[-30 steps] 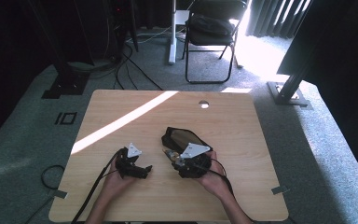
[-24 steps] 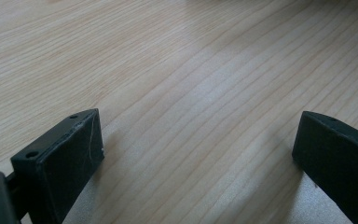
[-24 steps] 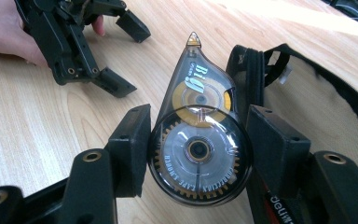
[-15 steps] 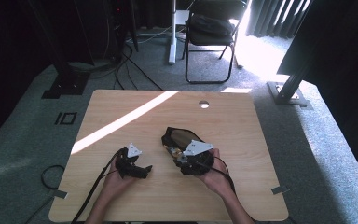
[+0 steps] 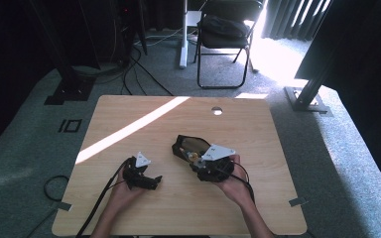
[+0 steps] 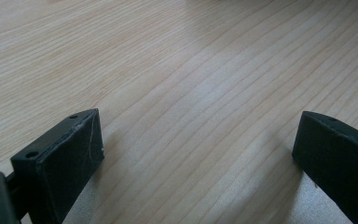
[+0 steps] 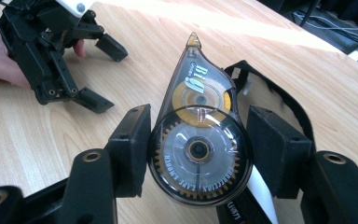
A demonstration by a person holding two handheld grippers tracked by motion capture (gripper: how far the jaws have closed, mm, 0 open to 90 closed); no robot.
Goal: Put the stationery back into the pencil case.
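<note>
My right gripper (image 7: 198,140) is shut on a clear smoky correction tape dispenser (image 7: 200,116), its tip pointing away from me. The dispenser hangs just over the open mouth of a black pouch (image 7: 279,98), where a white pen-like item (image 7: 263,196) shows. In the high view the right gripper (image 5: 193,157) sits at the near edge of the pouch (image 5: 186,145). My left gripper (image 6: 196,140) is open over bare wood, with nothing between its jaws. It rests low on the table to the left (image 5: 151,181), also seen from the right gripper view (image 7: 103,74).
The light wooden table (image 5: 129,119) has a round cable hole (image 5: 217,110) at its far edge and a sunlit stripe across it. A folding chair (image 5: 223,29) and floor cables stand beyond the table.
</note>
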